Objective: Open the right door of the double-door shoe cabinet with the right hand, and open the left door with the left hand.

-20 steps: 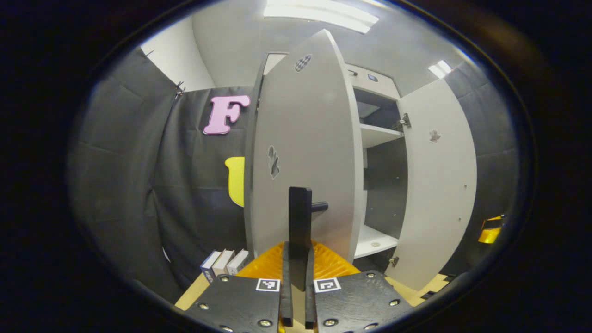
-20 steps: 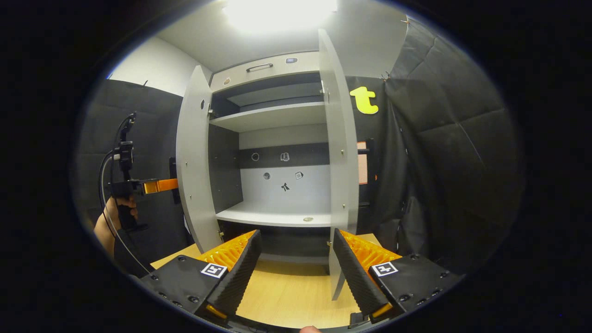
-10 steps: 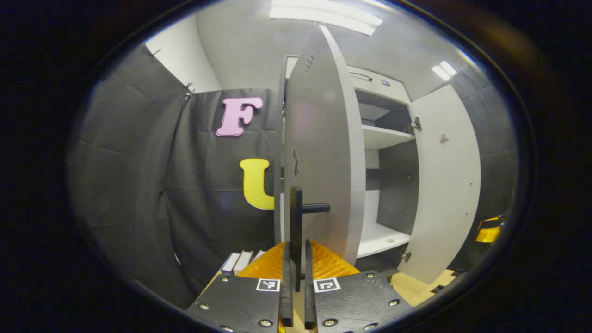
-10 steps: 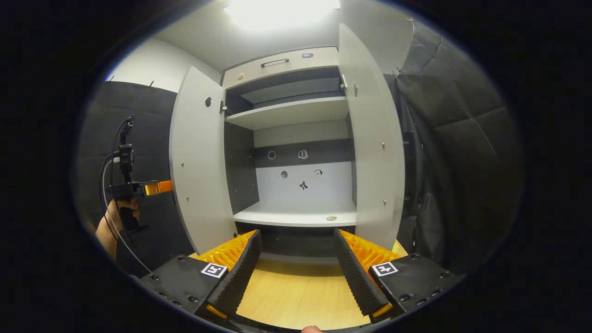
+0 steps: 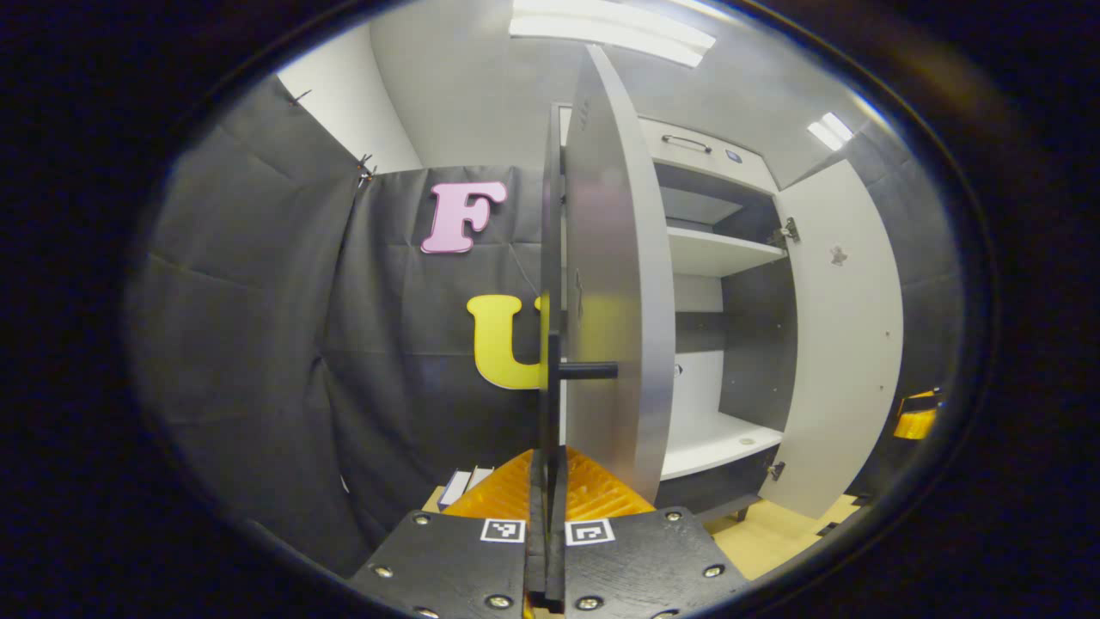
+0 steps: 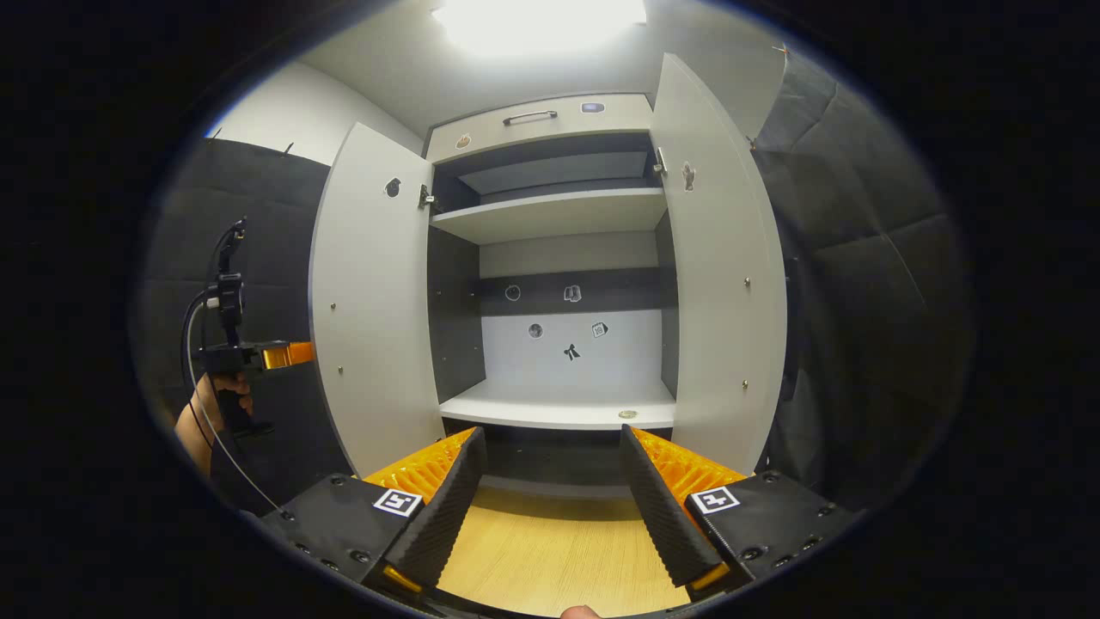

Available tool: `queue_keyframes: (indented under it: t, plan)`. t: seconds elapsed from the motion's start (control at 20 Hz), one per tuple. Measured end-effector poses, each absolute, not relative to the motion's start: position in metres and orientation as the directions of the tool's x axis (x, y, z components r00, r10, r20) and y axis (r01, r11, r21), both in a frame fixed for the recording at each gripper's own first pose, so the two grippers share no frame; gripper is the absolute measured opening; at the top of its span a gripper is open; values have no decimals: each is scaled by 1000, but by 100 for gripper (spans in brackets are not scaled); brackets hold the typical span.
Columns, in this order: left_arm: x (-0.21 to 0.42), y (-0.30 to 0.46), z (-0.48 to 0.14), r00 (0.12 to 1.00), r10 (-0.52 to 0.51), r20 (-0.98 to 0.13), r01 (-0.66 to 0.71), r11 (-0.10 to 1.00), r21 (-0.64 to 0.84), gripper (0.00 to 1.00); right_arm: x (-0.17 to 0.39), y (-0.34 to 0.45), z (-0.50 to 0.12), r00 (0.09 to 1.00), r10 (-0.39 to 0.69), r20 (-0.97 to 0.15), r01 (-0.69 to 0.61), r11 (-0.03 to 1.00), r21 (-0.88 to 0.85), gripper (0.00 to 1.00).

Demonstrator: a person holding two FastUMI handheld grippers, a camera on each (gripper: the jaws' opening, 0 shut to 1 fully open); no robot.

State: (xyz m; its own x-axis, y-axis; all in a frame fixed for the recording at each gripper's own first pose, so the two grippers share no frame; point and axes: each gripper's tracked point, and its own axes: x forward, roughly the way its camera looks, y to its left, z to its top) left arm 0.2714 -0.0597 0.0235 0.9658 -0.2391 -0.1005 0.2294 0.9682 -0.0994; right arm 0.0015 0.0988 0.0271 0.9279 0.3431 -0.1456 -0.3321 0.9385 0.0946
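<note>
The grey shoe cabinet (image 6: 550,215) stands with both doors swung out. In the left gripper view the left door (image 5: 614,284) is nearly edge-on, and my left gripper (image 5: 547,481) is shut on its black vertical handle (image 5: 551,387). The right door (image 5: 846,335) hangs open beyond it. In the right gripper view the left door (image 6: 369,301) and the right door (image 6: 722,284) flank the bare shelves. My right gripper (image 6: 552,438) is open in front of the lower shelf and touches nothing. Far left, a hand (image 6: 202,421) holds the left gripper (image 6: 258,354) behind the left door.
A drawer with a bar handle (image 6: 530,115) tops the cabinet. A small round item (image 6: 628,414) lies on the lower shelf. Several books (image 5: 464,483) lean at the foot of the black booth wall. A wooden surface (image 6: 550,550) runs under the cabinet's front.
The left door has swung further out with my left gripper on its handle, now almost edge-on. In the right gripper view the right door sits further right, showing more inner face.
</note>
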Motion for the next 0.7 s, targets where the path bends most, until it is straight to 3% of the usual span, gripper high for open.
queue_keyframes:
  t: [0.7]
  plan:
    - [231, -67, 34, 983, -166, -78, 163, 985, -51, 2, 1, 20, 32, 946, 308, -102, -307, 951, 31, 97]
